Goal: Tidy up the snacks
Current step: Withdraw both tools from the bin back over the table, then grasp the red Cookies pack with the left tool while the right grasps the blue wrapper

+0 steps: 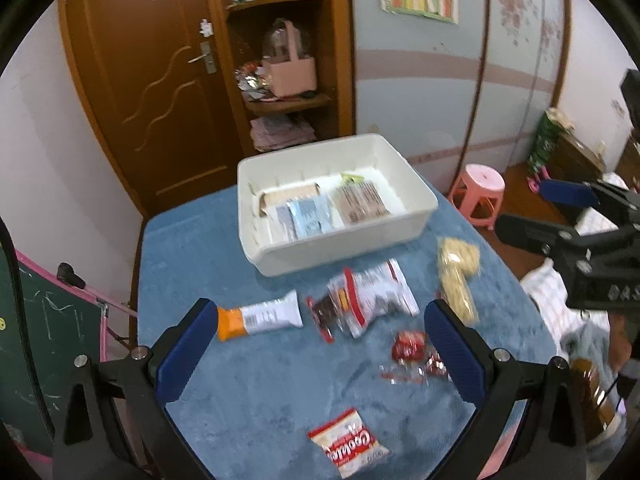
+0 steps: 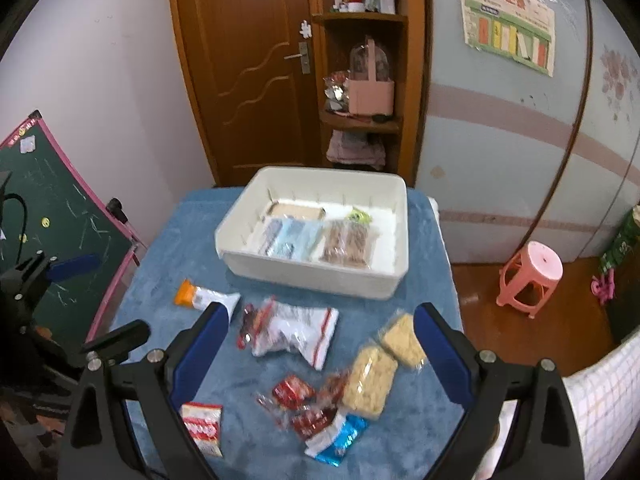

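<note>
On the blue plush cloth [image 2: 168, 248] covering the table, a white plastic bin [image 2: 316, 276] sits at the far end, already holding a tan flat packet at the back, a pale blue packet [image 2: 292, 240] on its left side and a brown striped packet [image 2: 348, 246] on its right. In front of the bin, loose snacks lie scattered: an orange-and-white bar [image 1: 260, 318] to the left, a clear zip bag with red trim [image 2: 292, 332] near the middle, and a clear pack of pale rice crackers [image 2: 380, 368] to the right. Closer in lie small red-wrapped candies [image 2: 304, 400], a blue-and-white packet [image 2: 340, 436] touching them, and a red-and-white cookie packet [image 1: 348, 442] nearest the left side.

The left gripper [image 1: 320, 344] hangs above the cloth with its blue-padded fingers spread wide and nothing between them. The right gripper [image 2: 320, 348] is likewise spread wide and empty, above the candies and crackers. A pink stool [image 2: 532, 280] stands on the wooden floor to the right, well apart from the table.
</note>
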